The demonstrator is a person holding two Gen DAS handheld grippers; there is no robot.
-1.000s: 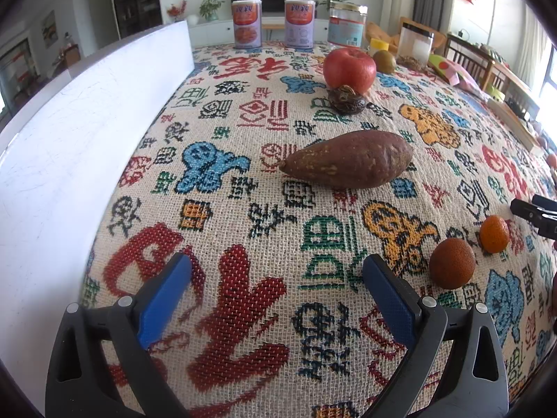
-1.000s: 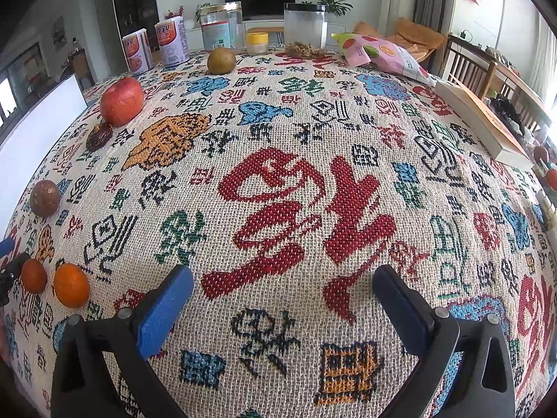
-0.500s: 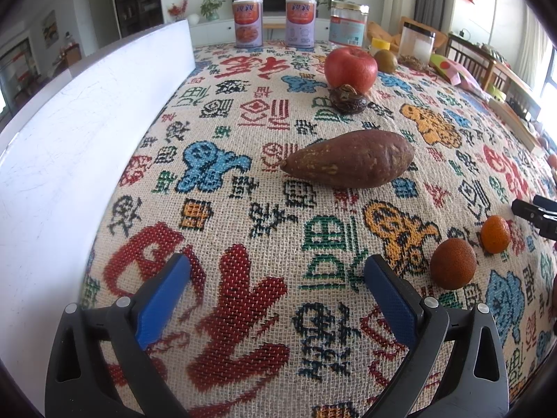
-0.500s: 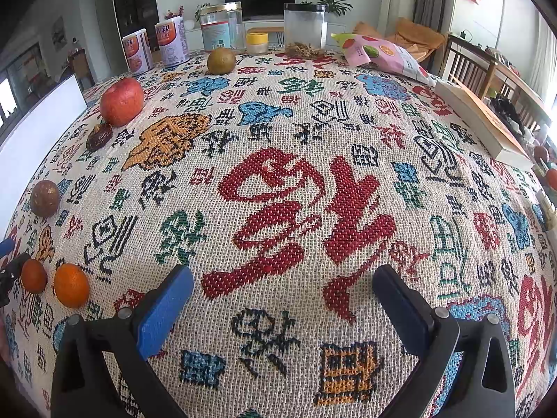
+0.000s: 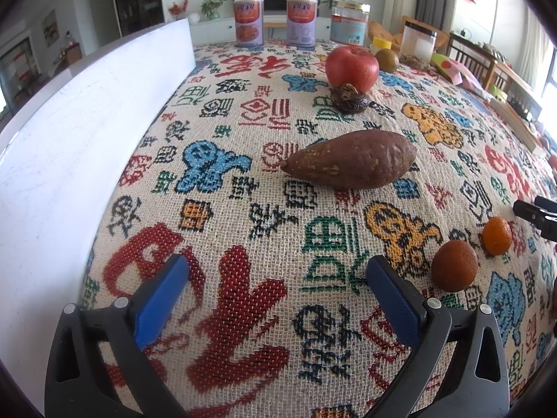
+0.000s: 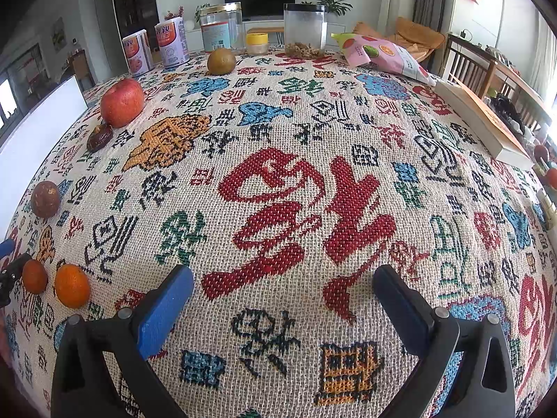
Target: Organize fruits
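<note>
A brown sweet potato (image 5: 351,158) lies mid-cloth ahead of my left gripper (image 5: 278,278), which is open and holds nothing. Beyond it sit a red apple (image 5: 351,68), a dark wrinkled date (image 5: 349,101) and a kiwi (image 5: 387,59). A dull reddish-brown orange (image 5: 454,265) and a small bright orange (image 5: 496,236) rest to the right. My right gripper (image 6: 283,287) is open over bare cloth. At its left are the two oranges (image 6: 72,285), the apple (image 6: 122,102), the date (image 6: 99,138) and the kiwi (image 6: 221,61).
A white board (image 5: 69,139) borders the cloth's left side. Two cans (image 5: 248,22), jars (image 6: 305,28), a yellow-lidded pot (image 6: 257,42) and a snack bag (image 6: 383,54) line the far edge. A book (image 6: 484,129) lies at the right.
</note>
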